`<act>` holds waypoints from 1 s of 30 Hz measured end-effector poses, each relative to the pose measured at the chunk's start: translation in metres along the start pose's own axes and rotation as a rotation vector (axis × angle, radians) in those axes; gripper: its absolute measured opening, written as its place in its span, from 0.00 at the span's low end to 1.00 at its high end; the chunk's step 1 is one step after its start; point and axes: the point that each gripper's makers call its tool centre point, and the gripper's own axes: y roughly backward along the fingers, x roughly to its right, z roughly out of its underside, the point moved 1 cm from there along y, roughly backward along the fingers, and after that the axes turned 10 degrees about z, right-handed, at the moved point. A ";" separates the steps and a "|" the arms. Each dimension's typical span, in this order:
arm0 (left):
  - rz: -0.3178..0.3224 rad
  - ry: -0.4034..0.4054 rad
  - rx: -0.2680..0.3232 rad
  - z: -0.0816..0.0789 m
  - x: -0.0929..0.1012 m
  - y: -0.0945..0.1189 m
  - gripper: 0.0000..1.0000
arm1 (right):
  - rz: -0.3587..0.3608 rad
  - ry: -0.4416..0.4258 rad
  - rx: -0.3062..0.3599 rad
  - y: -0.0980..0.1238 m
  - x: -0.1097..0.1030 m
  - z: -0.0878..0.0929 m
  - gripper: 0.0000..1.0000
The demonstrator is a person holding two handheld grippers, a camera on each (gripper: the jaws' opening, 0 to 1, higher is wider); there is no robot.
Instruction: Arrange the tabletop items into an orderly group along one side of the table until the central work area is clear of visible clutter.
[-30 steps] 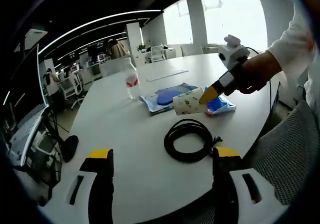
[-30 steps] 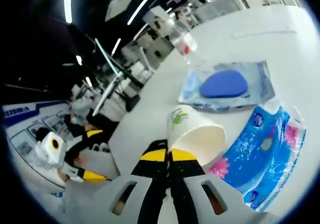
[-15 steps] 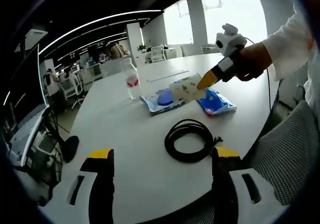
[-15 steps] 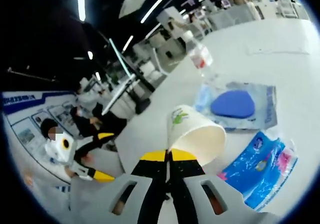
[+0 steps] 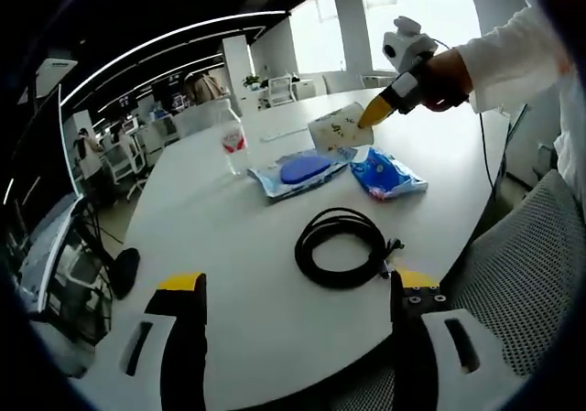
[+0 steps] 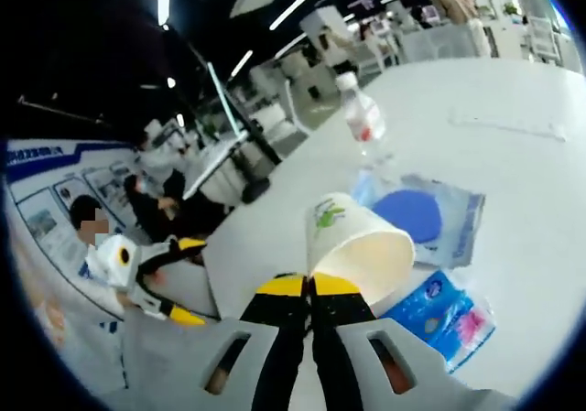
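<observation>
My left gripper (image 5: 291, 292) gapes wide over the cable (image 5: 341, 247) (my right view misses it), while my right gripper (image 6: 309, 285), pinching the cup (image 6: 356, 244), has risen.

Right gripper view: the paper cup (image 6: 352, 251) hides part of the blue tissue pack (image 6: 441, 317) and a corner of the clear pouch with the blue pad (image 6: 430, 214); print on both is too small to read. Left gripper view: the water bottle (image 5: 234, 142) label is illegible, and the person's sleeve (image 5: 513, 49) is cut off at the edge.
</observation>
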 end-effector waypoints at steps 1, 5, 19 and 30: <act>0.007 -0.004 -0.012 0.002 0.001 -0.001 0.86 | 0.005 0.013 0.002 0.001 0.003 -0.003 0.00; 0.017 -0.015 -0.019 0.002 0.004 -0.001 0.86 | 0.016 0.055 -0.005 0.004 0.009 -0.012 0.00; 0.025 -0.023 -0.044 0.007 0.005 -0.004 0.88 | 0.028 0.192 -0.006 0.021 0.025 -0.047 0.00; 0.033 -0.036 -0.063 0.009 0.006 -0.005 0.88 | 0.031 0.270 -0.018 0.032 0.033 -0.067 0.00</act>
